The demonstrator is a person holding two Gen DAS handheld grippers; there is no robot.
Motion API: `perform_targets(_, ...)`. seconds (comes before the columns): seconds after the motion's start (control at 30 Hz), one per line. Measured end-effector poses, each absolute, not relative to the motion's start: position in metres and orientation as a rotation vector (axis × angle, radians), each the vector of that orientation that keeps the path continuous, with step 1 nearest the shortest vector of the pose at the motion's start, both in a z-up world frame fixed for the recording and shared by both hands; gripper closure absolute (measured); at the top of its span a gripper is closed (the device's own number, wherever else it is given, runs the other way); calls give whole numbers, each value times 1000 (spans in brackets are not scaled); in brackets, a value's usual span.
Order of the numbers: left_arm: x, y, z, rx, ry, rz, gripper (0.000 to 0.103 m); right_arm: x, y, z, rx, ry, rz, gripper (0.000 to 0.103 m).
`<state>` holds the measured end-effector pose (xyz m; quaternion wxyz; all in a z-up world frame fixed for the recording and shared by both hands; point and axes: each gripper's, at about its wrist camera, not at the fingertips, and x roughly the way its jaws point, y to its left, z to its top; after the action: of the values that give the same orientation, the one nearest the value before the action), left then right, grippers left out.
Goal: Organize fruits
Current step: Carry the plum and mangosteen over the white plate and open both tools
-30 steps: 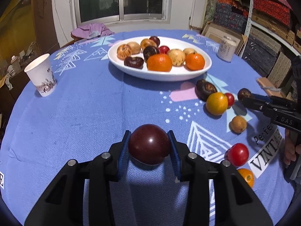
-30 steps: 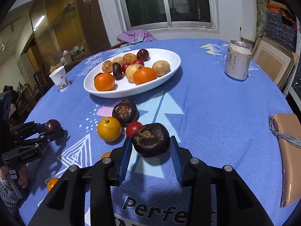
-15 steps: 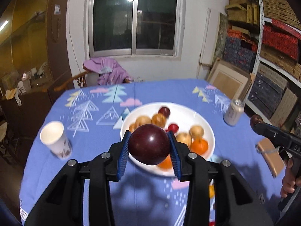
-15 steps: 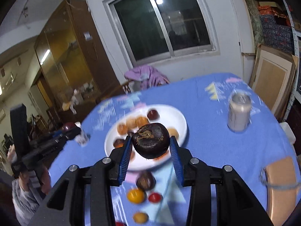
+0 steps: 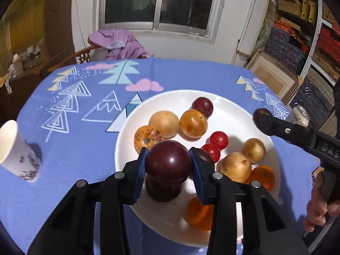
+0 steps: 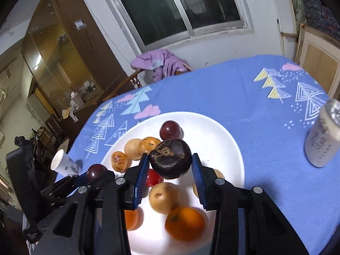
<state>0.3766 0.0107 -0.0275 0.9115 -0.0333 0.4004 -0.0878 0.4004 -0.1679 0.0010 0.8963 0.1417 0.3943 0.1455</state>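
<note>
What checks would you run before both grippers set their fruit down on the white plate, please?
1. Left gripper shut on the dark red plum: ok.
2. Right gripper shut on the dark brown fruit: ok.
3. Both grippers over the white plate: ok, each wrist view shows plate beneath.
4. Free landing spot under the left gripper: not ok, another dark fruit sits right below the plum.
5. Free spot under the right gripper: cannot tell; red and tan fruit crowd beneath, bare plate lies further back.
6. Grippers apart from each other: ok, a gap shows between them in both views.
</note>
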Motion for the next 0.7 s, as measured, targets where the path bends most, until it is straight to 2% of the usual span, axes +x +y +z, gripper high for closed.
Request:
perform_targets(0.23,391,7,-42,-56,847,-201,61,415,-162,-20,268,854,281,61)
perform_targets(0.3,387,4,-39,-37,831,-197,52,415,-165,-21,286,856,279,59)
perform_targets(0.37,383,3,-36,-29,814,-191,36,414,-171,-21,322,862,283,46)
perform_targets(0.4,381,3,-34,-29,803,-191,33,414,-174,-21,334,859,277,44)
perform_targets(0.53,372,2,-24,-11,767,-179,31,407,-182,-12,355,844,276,44)
perform_targets(0.6,366,2,-17,0,742,-167,26,399,-184,1,377,824,290,44)
perform_targets(0.67,358,2,-7,11,714,-158,16,385,-182,19,387,781,324,39)
perform_targets(0.7,351,3,-1,14,694,-152,14,377,-181,27,385,760,335,33)
